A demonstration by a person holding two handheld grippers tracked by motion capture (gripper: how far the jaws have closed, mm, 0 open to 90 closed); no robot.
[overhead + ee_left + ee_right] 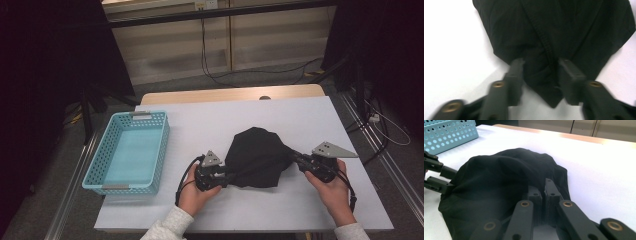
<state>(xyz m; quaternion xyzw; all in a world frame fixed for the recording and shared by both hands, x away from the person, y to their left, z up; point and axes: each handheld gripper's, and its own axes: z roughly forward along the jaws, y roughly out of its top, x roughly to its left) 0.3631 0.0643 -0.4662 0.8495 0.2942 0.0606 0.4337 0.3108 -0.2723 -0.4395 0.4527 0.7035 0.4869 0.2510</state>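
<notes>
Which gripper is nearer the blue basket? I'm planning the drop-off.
Left. The left gripper is at the black cloth's near-left corner, closer to the blue basket; the right gripper grips its far side.

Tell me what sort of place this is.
Probably a lab or recording workspace: a white-covered table on a grey floor, loose cables along the wall, dark curtains at both sides, metal rails beside the table.

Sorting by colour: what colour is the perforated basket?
Light blue basket, clearest in the high view.
</notes>
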